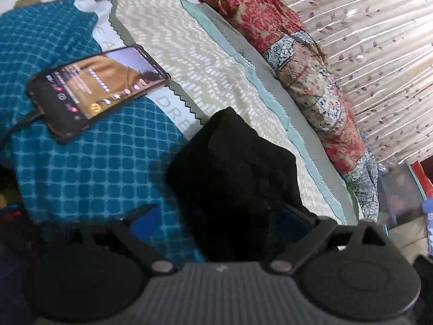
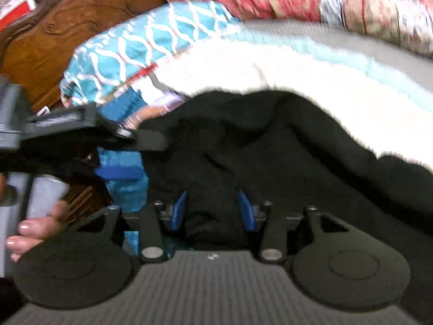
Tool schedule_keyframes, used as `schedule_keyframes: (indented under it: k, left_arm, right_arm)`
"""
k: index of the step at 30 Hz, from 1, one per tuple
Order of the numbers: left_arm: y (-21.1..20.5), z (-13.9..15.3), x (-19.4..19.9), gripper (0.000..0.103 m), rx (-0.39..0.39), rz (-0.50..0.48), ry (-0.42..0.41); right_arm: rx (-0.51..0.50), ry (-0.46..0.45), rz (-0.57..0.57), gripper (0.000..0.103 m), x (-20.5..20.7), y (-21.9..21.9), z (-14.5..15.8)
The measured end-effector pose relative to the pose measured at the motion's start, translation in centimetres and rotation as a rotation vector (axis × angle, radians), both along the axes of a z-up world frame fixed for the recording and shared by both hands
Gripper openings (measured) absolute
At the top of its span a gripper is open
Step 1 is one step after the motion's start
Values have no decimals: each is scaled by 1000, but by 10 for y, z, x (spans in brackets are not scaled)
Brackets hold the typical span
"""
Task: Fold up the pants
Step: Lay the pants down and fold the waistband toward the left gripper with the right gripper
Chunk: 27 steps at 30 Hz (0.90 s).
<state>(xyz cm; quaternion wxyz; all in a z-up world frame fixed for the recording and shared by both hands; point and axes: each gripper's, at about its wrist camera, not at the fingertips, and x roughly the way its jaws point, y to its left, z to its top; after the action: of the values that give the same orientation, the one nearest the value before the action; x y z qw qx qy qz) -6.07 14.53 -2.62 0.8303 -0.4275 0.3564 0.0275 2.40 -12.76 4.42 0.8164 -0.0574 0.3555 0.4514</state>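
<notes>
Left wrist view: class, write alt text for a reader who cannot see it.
Black pants lie bunched on a patterned bedspread, between the wide-open jaws of the left gripper. A lit phone rests on the teal part of the bedspread, with floral bedding and a curtain behind.

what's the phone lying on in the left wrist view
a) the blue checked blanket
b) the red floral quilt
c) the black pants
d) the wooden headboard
a: the phone lies screen up, lit, on the blue checked blanket, clear of the black pants.
</notes>
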Motion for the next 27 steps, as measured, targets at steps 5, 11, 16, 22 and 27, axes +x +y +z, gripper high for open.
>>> schedule_keyframes:
  k: [5,11,16,22,27]
  left_arm:
    - [1,-10,21,52,-50,-2,-4]
    - [4,-15,22,37,-62,14,7]
    - [0,-11,23,37,-103,1,-31]
    - [10,-16,16,34,-98,21,5]
    - [12,-21,6,33,-110,33,-1]
  right_arm:
    - [-22,-22,34,61,1,0,-4]
    - [-147,-129,20,15,8,14,-6]
    - [-233,-695,19,15,-35,30,12]
    - [-408,-717,245,16,-60,26,-63]
    - [-355,-619,229,17,-53,23,-56]
